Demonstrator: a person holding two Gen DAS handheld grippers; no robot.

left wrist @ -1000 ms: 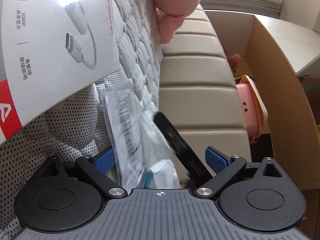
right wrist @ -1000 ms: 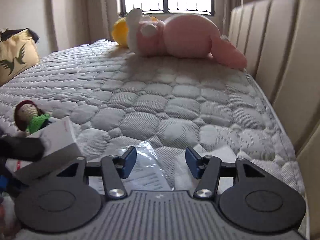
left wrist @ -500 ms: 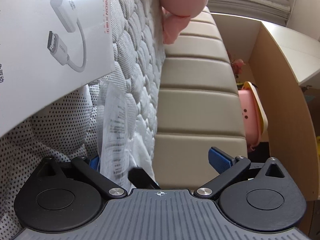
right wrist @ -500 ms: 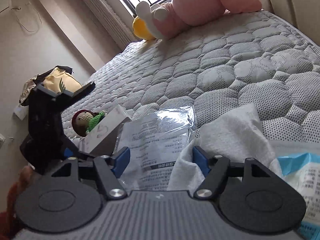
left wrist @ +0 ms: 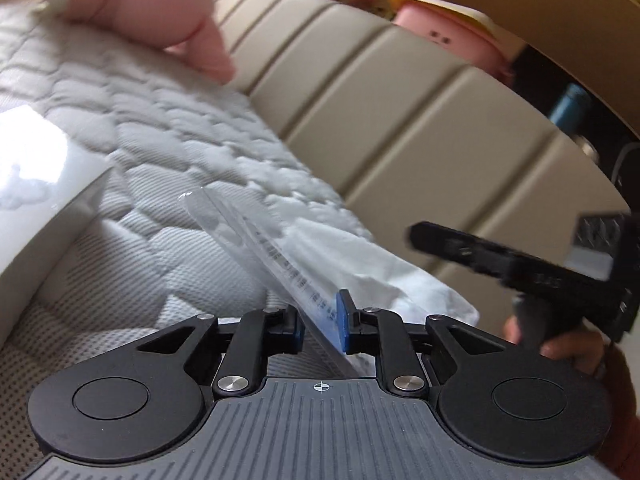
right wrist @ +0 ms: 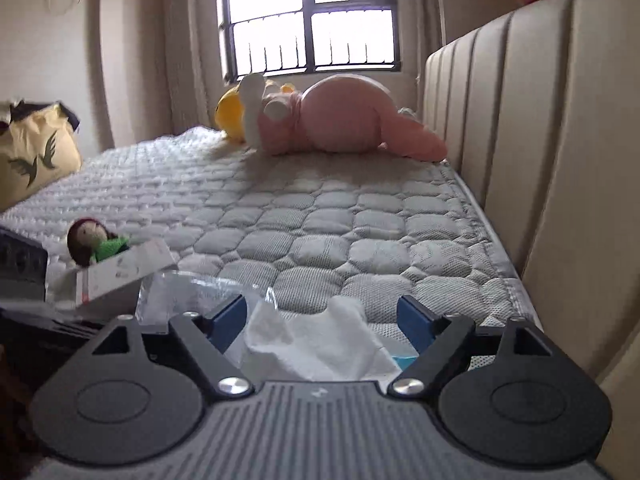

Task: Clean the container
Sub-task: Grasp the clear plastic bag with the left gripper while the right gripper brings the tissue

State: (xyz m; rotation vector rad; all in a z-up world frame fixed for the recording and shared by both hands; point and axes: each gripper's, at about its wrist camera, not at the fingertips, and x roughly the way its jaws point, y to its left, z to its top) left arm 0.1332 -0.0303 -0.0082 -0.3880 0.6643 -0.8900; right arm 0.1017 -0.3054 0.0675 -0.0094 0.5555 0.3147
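Wiping has not begun, judging by the scene: left hand-held gripper (left wrist: 320,322) pinches a clear plastic bag (left wrist: 256,248), right hand-held gripper (right wrist: 320,320) gapes over a tissue (right wrist: 316,340) on the bed (right wrist: 320,216). Container unidentifiable.

Your left gripper (left wrist: 320,326) sits low at centre frame, its blue pads (left wrist: 343,320) pinched on a clear printed plastic bag (left wrist: 260,248) slanting toward upper left. A white tissue (left wrist: 360,264) lies just beside it on the quilted mattress (left wrist: 160,148). At right, your right gripper (left wrist: 520,268) shows, blurred.
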